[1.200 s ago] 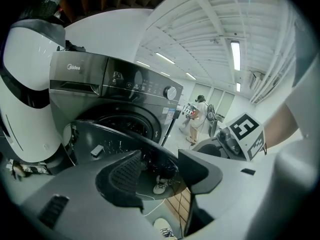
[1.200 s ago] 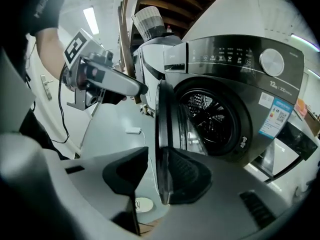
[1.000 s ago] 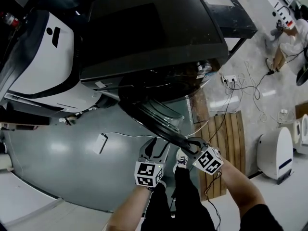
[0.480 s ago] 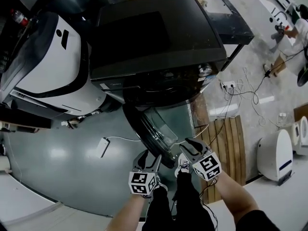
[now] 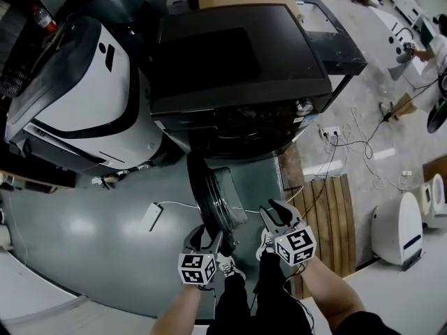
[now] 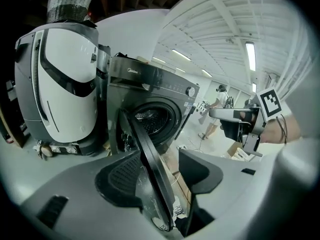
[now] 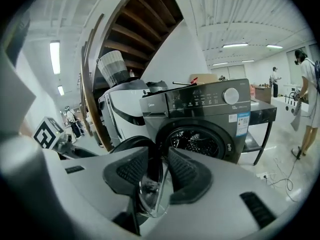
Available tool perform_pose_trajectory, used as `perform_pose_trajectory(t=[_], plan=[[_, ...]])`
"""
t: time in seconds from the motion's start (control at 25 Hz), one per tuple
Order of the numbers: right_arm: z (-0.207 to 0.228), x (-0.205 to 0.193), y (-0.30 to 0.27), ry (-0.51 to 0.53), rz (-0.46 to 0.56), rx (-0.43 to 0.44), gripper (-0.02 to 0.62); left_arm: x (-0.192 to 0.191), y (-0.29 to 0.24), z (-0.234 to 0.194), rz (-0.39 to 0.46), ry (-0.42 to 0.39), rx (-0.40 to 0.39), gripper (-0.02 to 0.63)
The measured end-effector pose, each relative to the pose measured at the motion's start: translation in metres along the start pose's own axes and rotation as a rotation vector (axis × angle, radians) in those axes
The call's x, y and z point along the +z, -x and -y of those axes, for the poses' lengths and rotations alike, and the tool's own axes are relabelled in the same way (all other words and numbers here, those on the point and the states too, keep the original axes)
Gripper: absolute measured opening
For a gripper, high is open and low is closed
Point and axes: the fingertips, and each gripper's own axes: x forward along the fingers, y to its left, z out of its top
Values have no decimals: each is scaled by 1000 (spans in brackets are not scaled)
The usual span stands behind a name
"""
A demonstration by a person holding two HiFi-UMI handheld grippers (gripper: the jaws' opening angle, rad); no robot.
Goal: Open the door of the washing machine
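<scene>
The black front-loading washing machine [image 5: 237, 54] stands with its round glass door [image 5: 209, 194] swung out, edge-on towards me. My left gripper [image 5: 207, 234] is at the door's free edge. In the left gripper view the door rim [image 6: 150, 169] runs between its open jaws, close to the left pad [image 6: 122, 179], with a gap to the right pad. My right gripper [image 5: 274, 213] hangs open to the right of the door, apart from it. In the right gripper view its pads [image 7: 187, 174] frame the door's glass bowl [image 7: 150, 194] and the open drum [image 7: 195, 141] beyond.
A large white machine [image 5: 77, 89] stands left of the washer. A wooden slatted board [image 5: 328, 215], a power strip with cables [image 5: 332, 131] and a white appliance [image 5: 398, 225] lie to the right. A small white device [image 5: 152, 217] lies on the grey floor. My shoes [image 5: 230, 271] are below the door.
The door has swung further out, from slanting right to pointing straight at me. My left gripper moved left with its edge. My right gripper came off the door's end and drew back.
</scene>
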Motion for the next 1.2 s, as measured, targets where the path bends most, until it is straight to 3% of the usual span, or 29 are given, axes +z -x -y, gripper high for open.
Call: perform_pose_trajectory(t=[0.68, 1.2], plan=[[-58, 23, -30, -5, 23, -47, 137, 7, 47, -85, 56, 2, 37, 238], [-78, 30, -40, -6, 16, -64, 137, 12, 63, -121, 36, -4, 34, 238]])
